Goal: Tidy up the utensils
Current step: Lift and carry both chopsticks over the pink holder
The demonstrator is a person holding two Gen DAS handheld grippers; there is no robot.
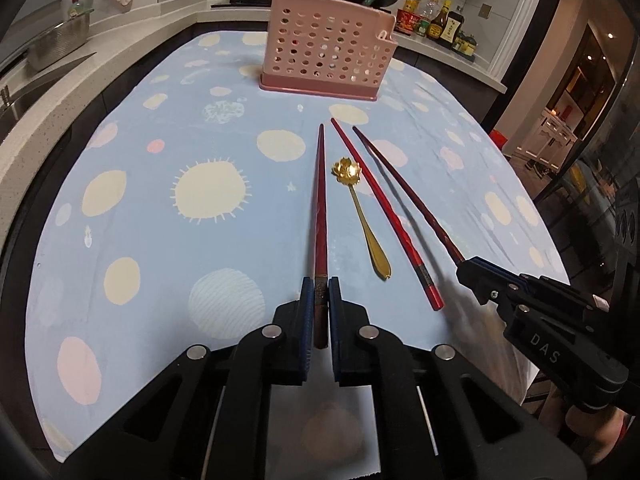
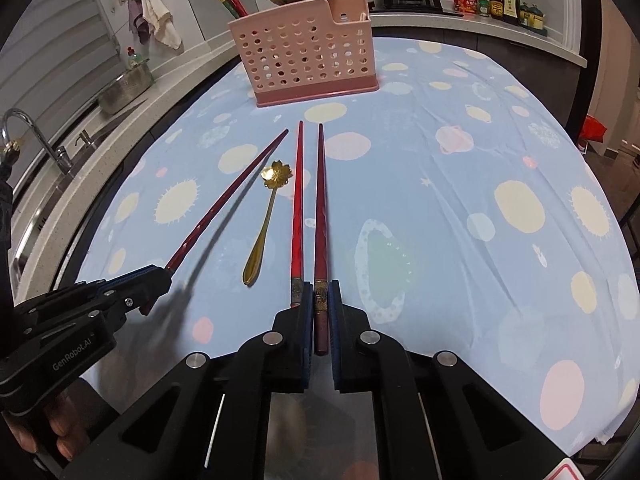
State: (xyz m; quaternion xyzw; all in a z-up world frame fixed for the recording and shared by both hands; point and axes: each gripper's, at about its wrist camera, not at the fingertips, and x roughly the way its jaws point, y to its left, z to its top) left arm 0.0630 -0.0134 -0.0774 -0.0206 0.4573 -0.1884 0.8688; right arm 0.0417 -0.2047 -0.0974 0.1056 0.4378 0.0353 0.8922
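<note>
Two grippers (image 1: 319, 300) (image 2: 320, 300) each pinching chopstick (image 1: 320, 200) (image 2: 321, 200) over dotted blue tablecloth (image 1: 160, 240); kitchen counter (image 1: 40, 92) behind.

Both wrist views close, angled down, sharing the pink holder (image 1: 328, 46).

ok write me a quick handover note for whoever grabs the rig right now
Left gripper: shut on a dark red chopstick, back end in the fingers.
Right gripper: shut on another dark red chopstick.
On the cloth: a bright red chopstick and the gold flower spoon, between the two held sticks.
Pink holder stands beyond, some utensils already in it.
Left: put both held chopsticks in the holder, then the loose chopstick and spoon.
</note>
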